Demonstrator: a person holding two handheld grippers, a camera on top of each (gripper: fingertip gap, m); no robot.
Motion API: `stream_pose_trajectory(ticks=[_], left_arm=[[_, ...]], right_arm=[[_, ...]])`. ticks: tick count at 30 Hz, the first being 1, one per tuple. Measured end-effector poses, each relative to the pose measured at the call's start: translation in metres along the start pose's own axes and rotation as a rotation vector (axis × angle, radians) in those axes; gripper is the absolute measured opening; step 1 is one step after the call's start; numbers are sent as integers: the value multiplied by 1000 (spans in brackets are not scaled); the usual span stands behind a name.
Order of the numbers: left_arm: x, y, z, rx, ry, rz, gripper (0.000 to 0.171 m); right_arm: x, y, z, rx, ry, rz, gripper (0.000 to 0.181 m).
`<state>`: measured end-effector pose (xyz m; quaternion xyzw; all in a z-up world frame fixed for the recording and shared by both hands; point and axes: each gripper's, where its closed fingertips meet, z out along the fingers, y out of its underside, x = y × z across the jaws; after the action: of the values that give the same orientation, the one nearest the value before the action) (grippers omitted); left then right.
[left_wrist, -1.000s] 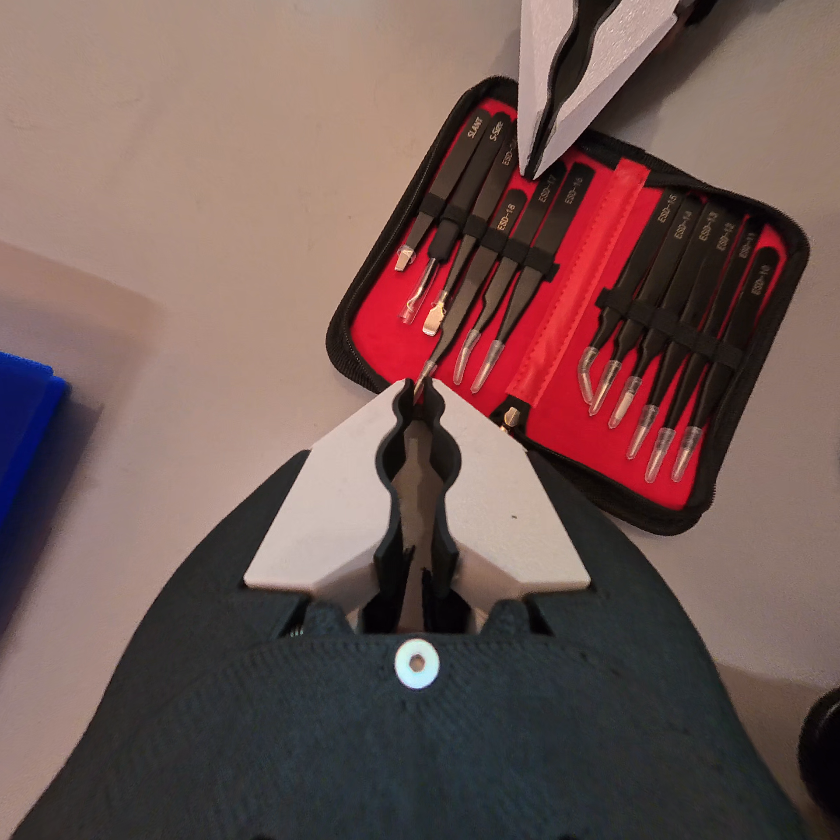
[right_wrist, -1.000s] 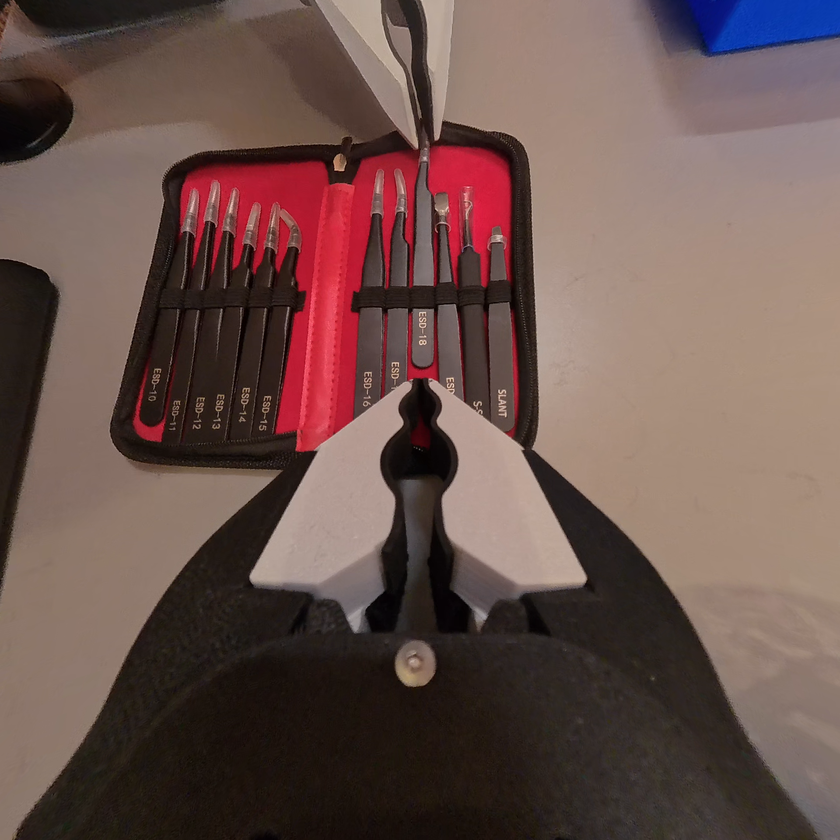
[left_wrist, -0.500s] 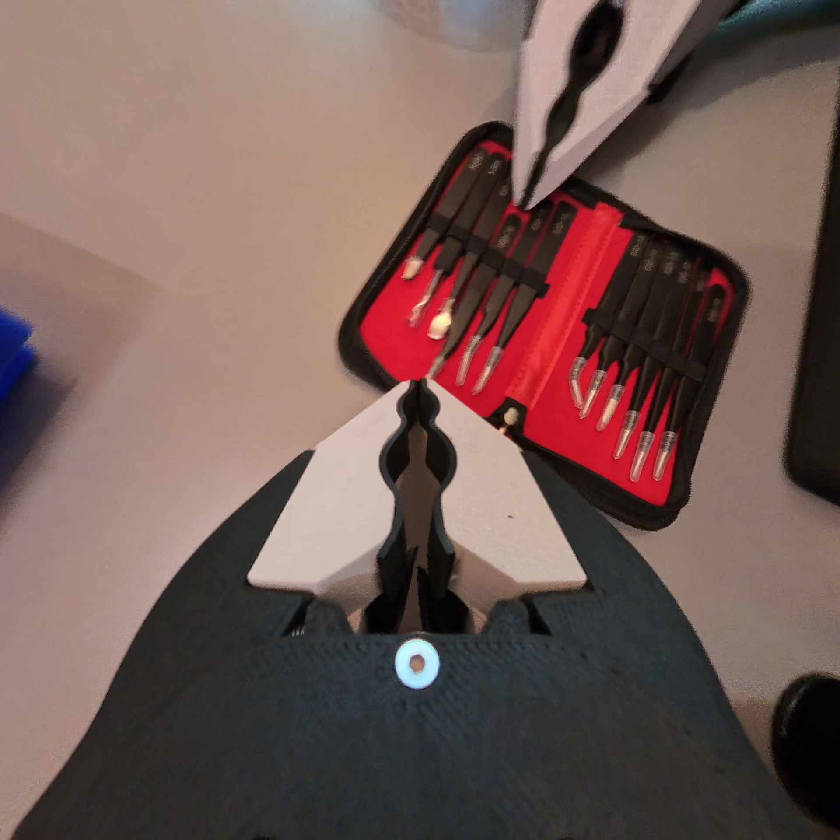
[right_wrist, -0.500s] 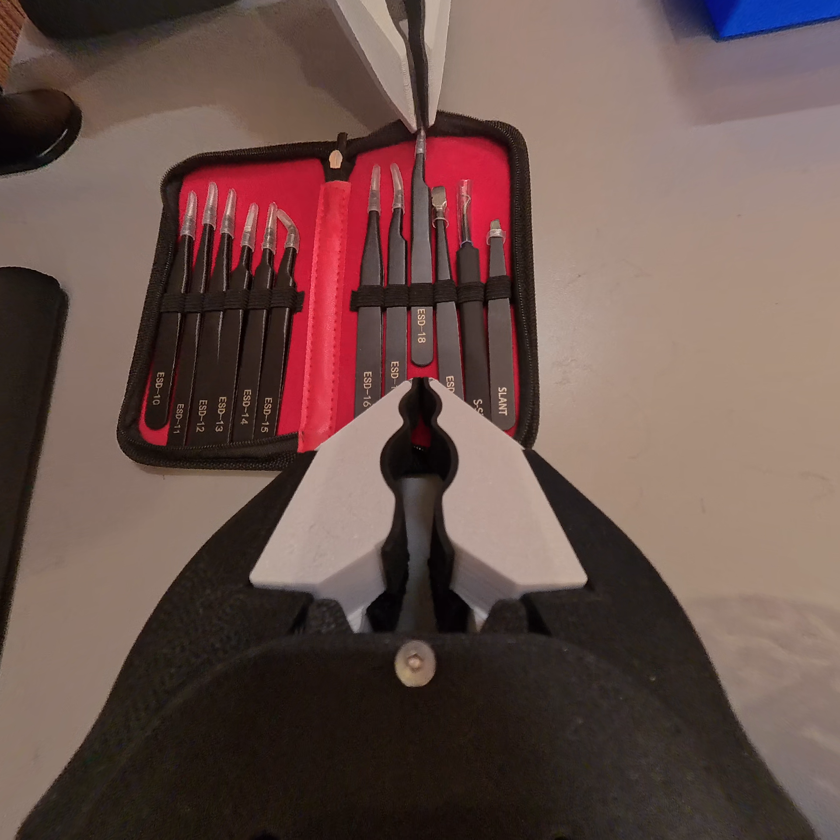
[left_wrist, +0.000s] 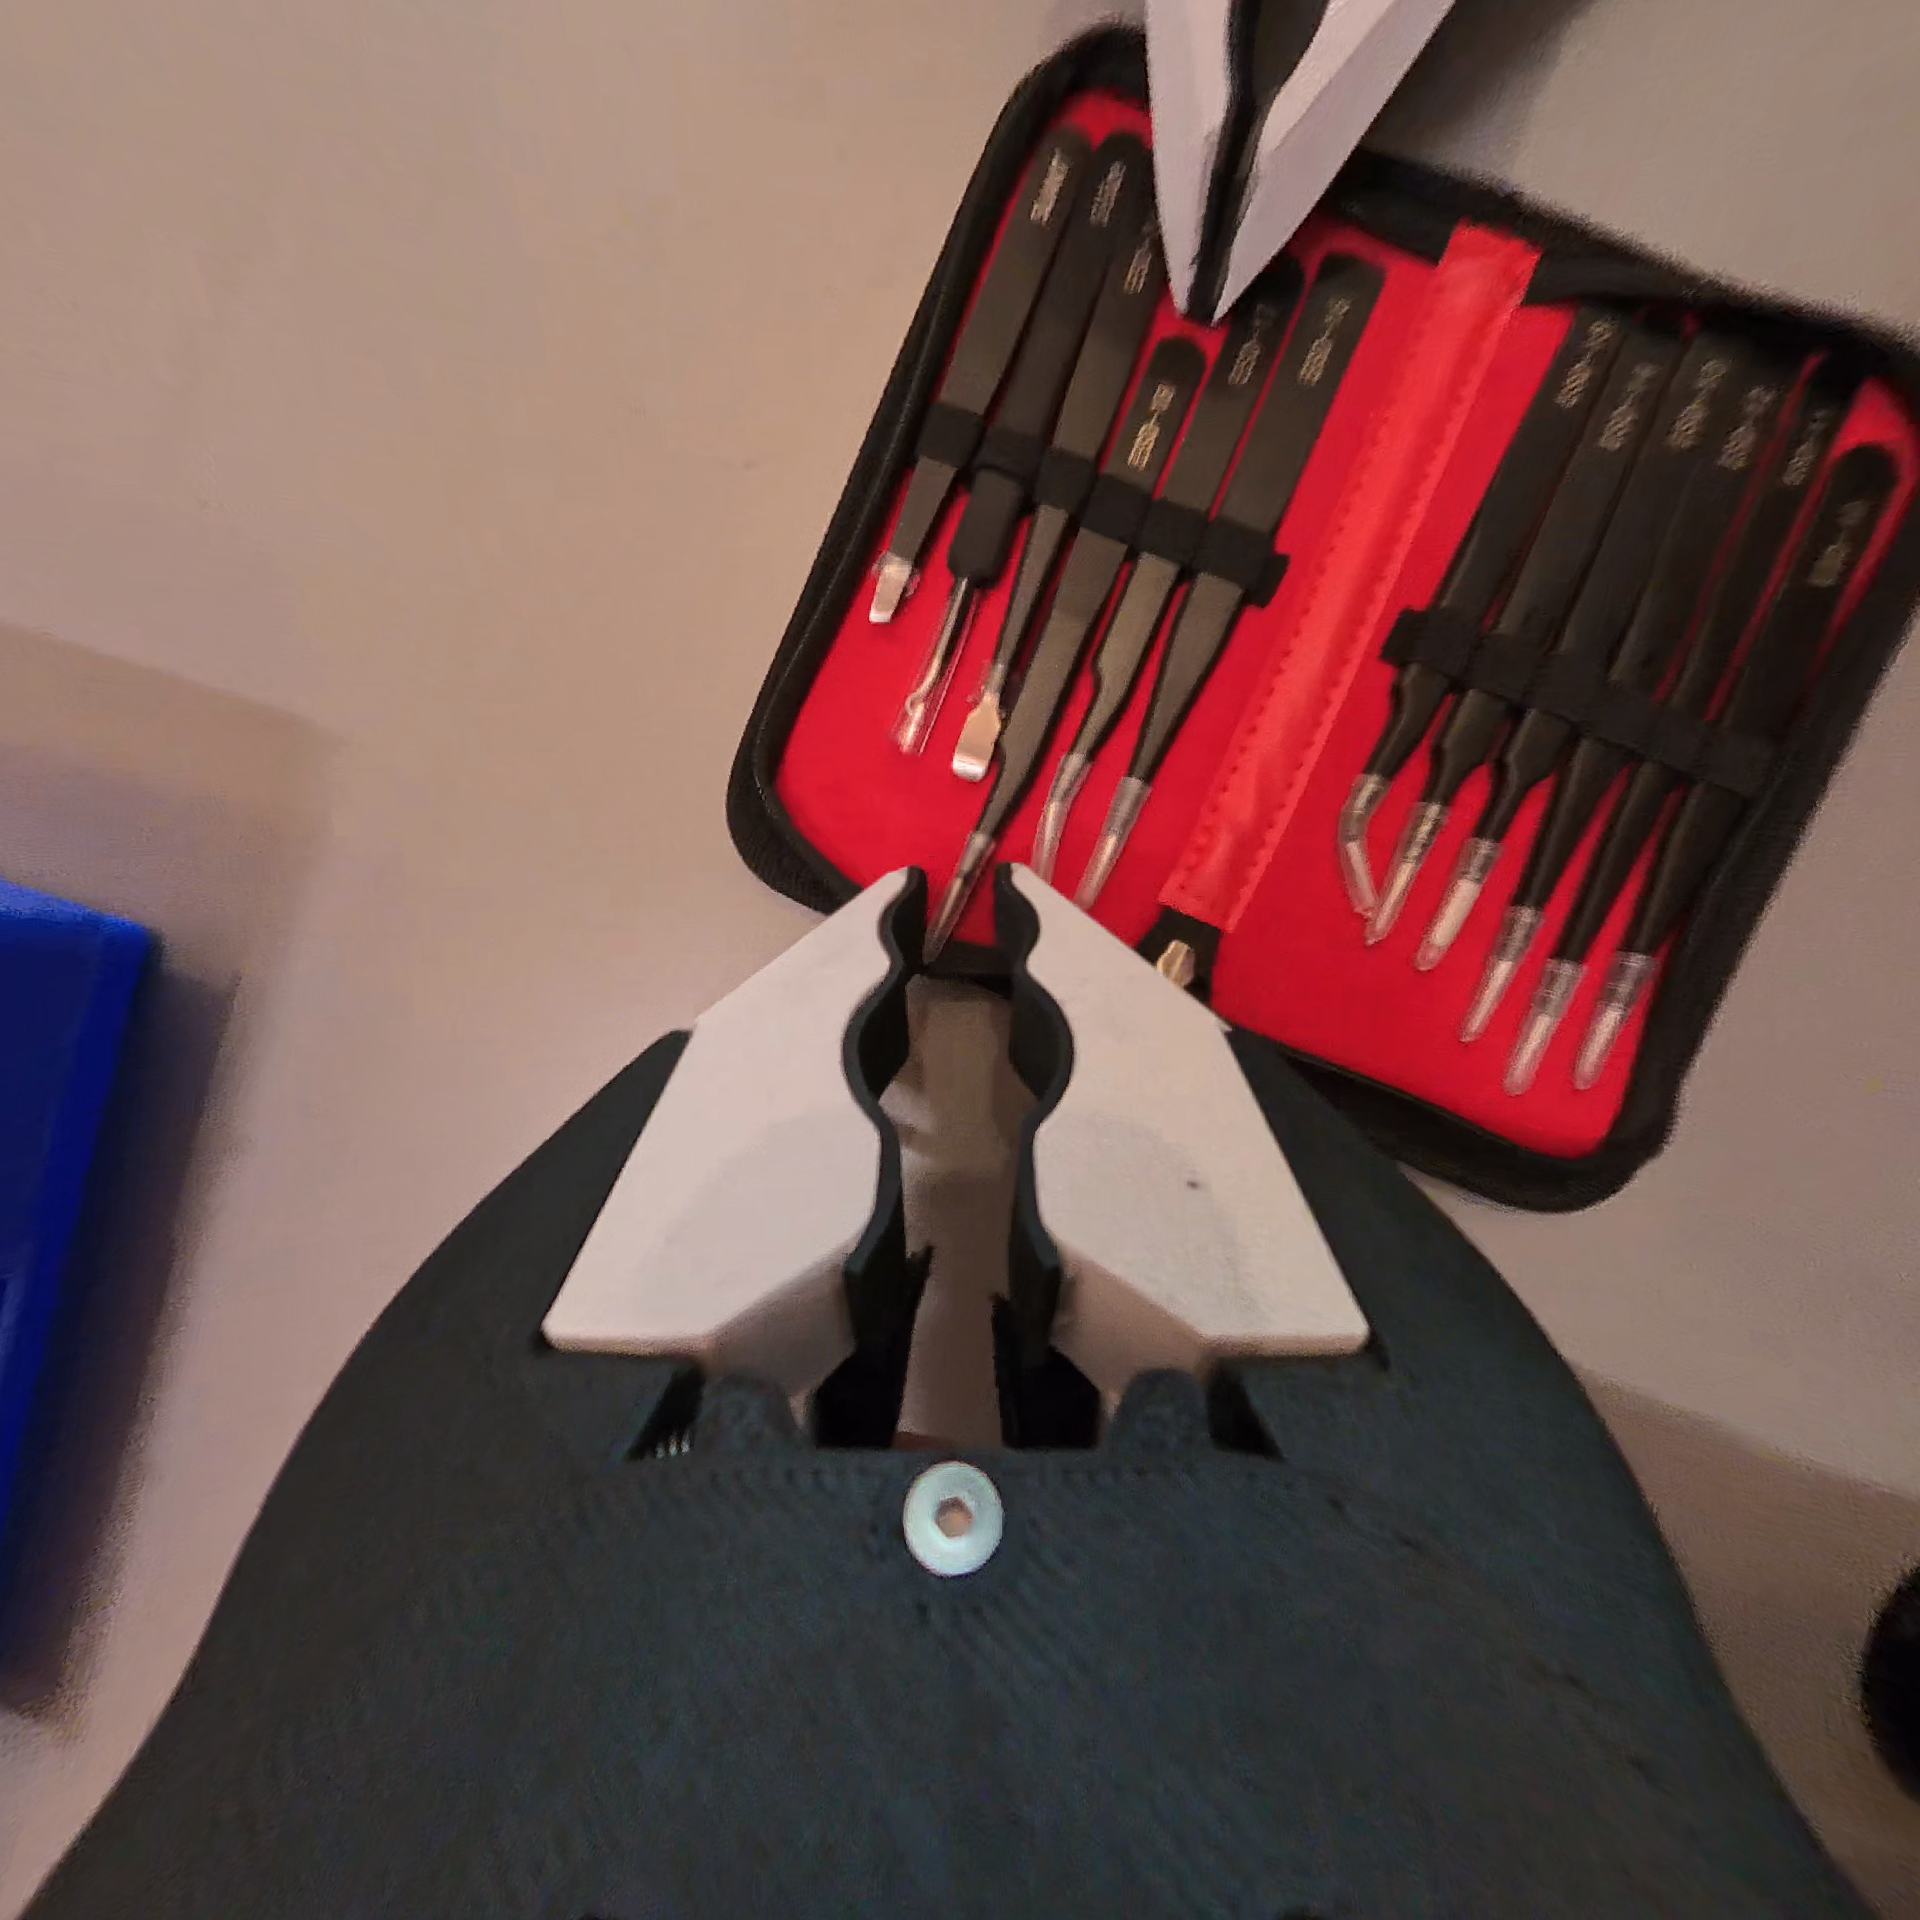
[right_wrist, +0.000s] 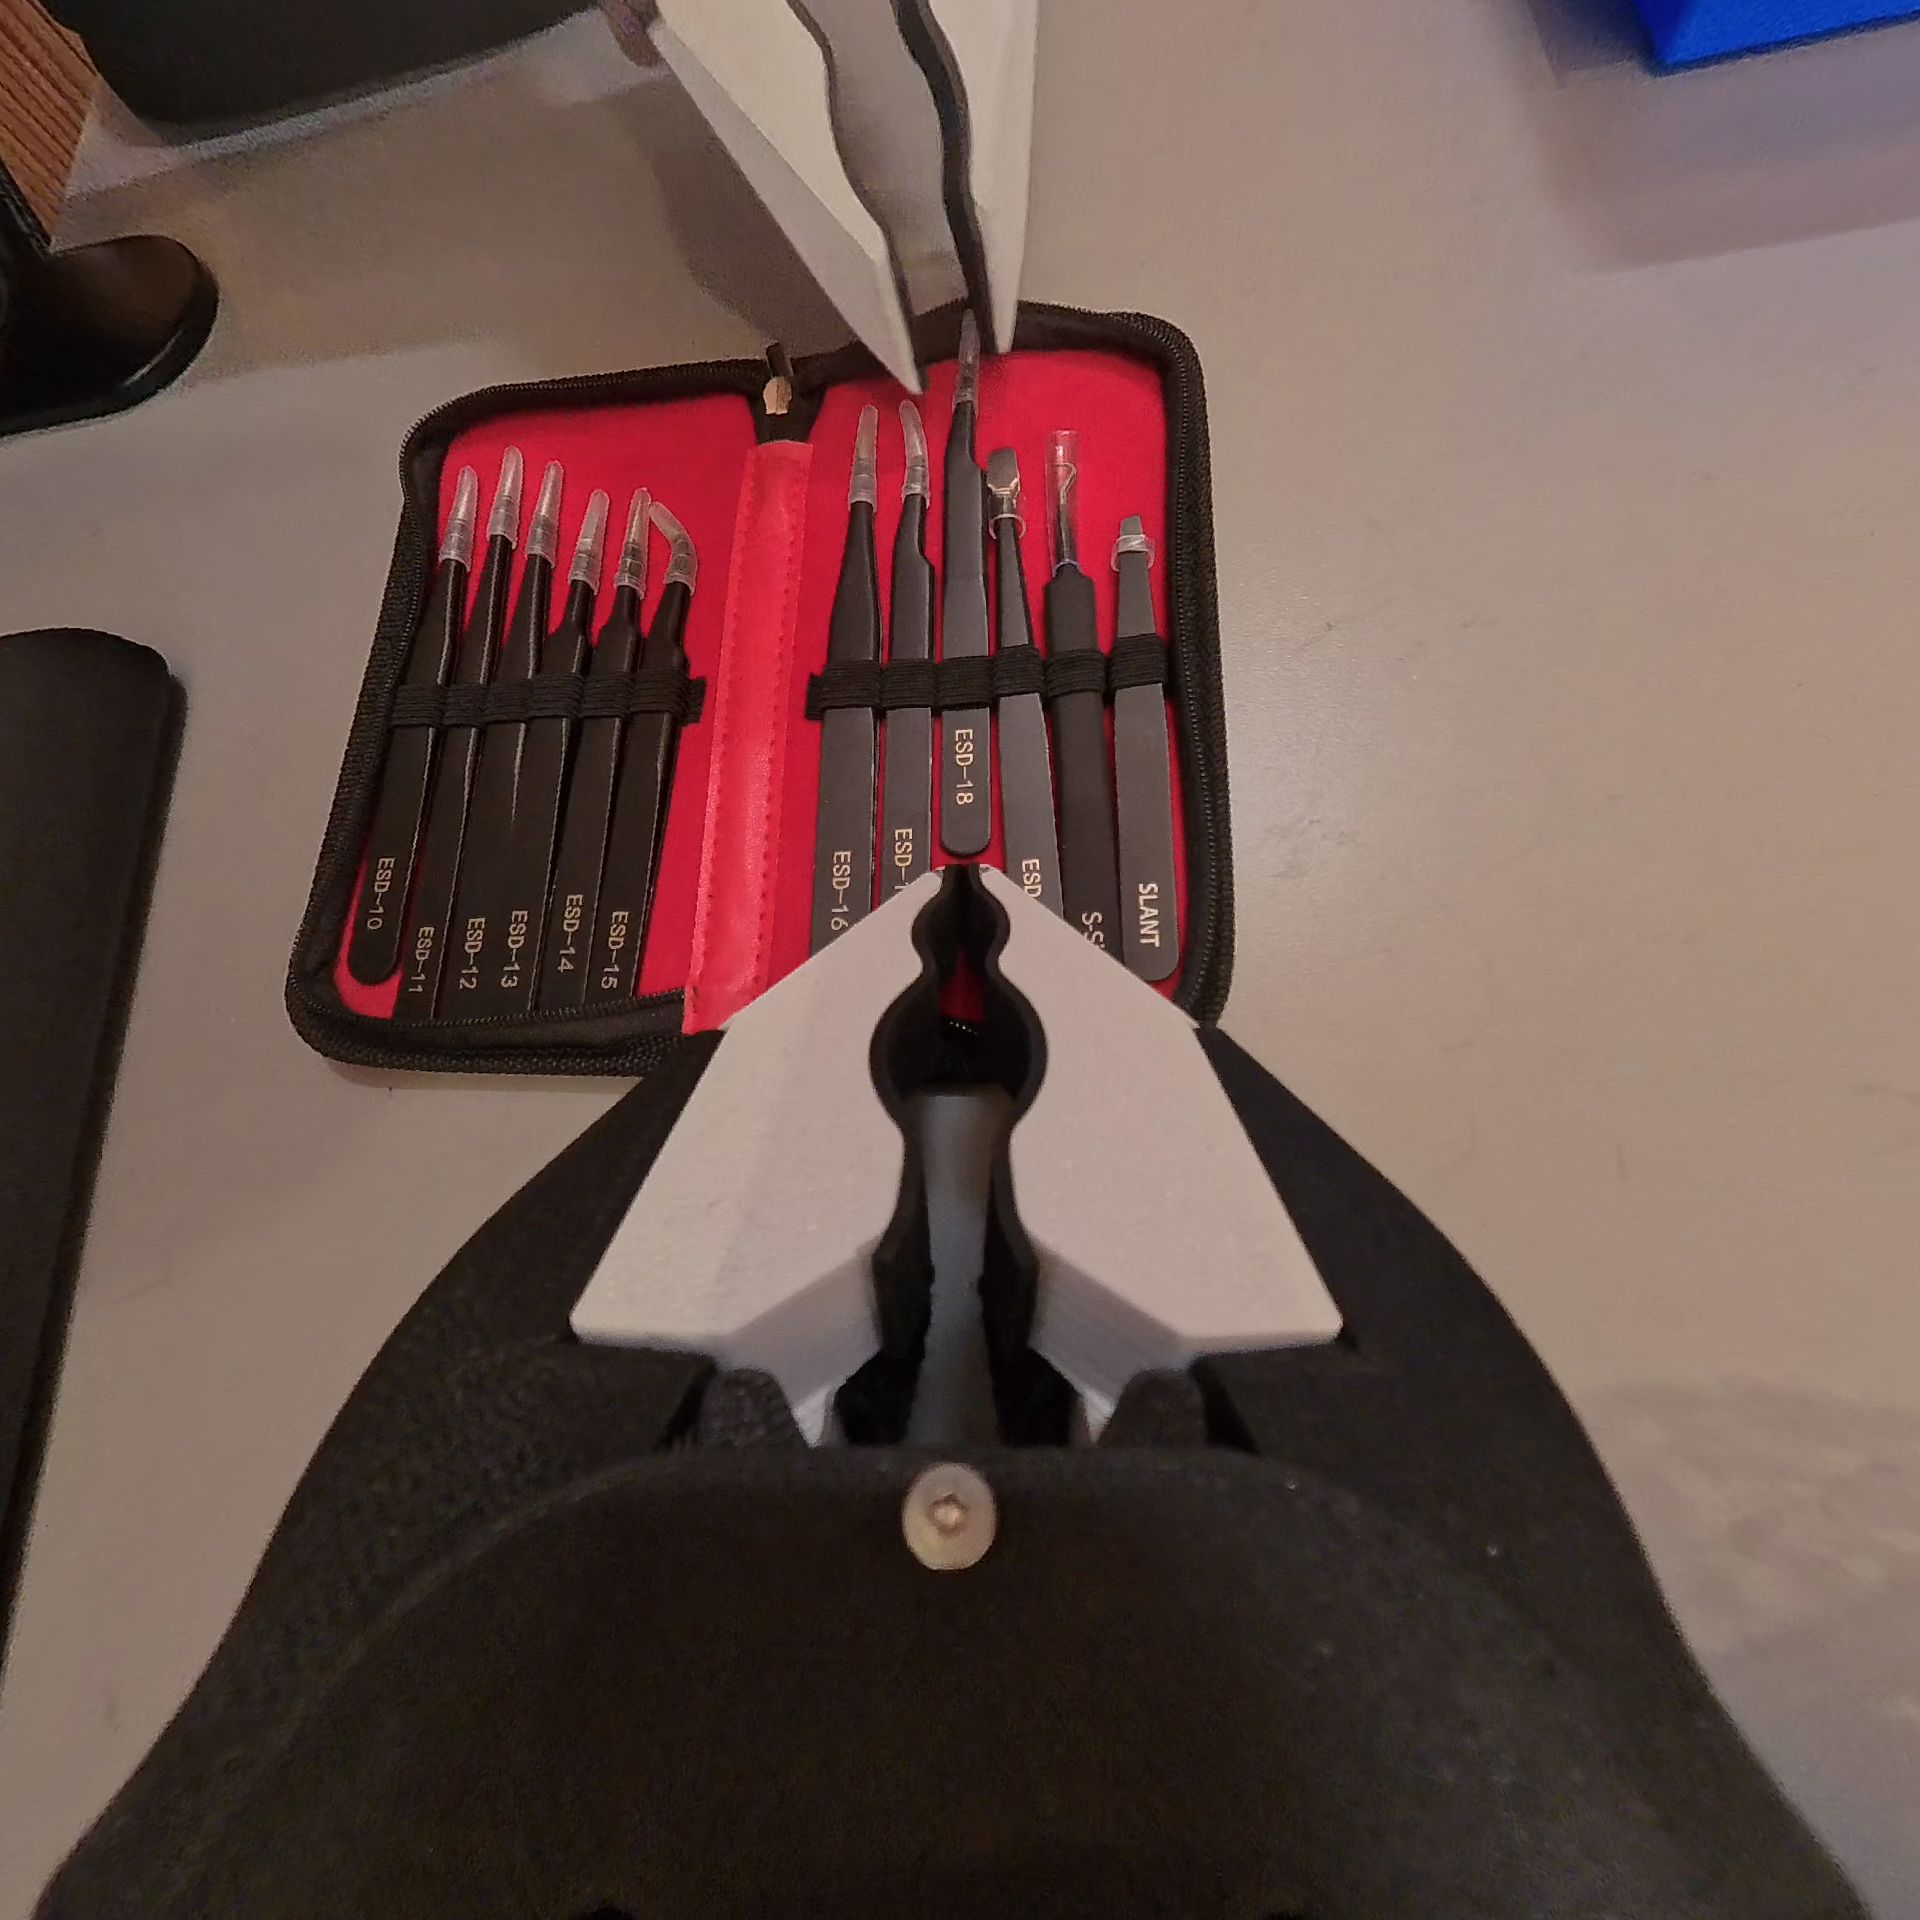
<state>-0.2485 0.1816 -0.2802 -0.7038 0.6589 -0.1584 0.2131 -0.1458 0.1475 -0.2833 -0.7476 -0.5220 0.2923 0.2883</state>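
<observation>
The left gripper (left_wrist: 954, 902) stands slightly open around the tip of one raised black metal tweezer (left_wrist: 1070, 613) – close gently. The right gripper (right_wrist: 960, 881), nearly closed and empty, rests on the open red-lined black zip case (right_wrist: 1081, 410).

- left wrist view's a bit smeary, so the marks on the tweezers (left_wrist: 1164, 520) are mush
- blue box (left_wrist: 62, 1195) chopped by the left edge
- right gripper (right_wrist: 961, 883) covers the near ends of the middle tweezers
- black pad (right_wrist: 73, 935) runs off frame
</observation>
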Motion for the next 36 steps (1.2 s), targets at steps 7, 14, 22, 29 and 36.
stream_pose_trajectory(ticks=[7, 14, 22, 29, 36], left_arm=[[5, -5, 5, -17, 56, 31, 2], [-1, -7, -14, -46, 89, 35, 2], [-8, 23, -49, -59, -20, -117, 2], [13, -17, -88, 69, -241, -77, 1], [58, -78, -96, 214, -164, -48, 1]], right_arm=[[0, 0, 0, -3, -5, 5, 0], [0, 1, 0, -7, -12, 13, 0], [-1, 0, -2, -1, -20, 17, 0], [-6, -31, -31, 140, 66, -88, 32], [-41, -83, -66, 218, 352, -547, 42]])
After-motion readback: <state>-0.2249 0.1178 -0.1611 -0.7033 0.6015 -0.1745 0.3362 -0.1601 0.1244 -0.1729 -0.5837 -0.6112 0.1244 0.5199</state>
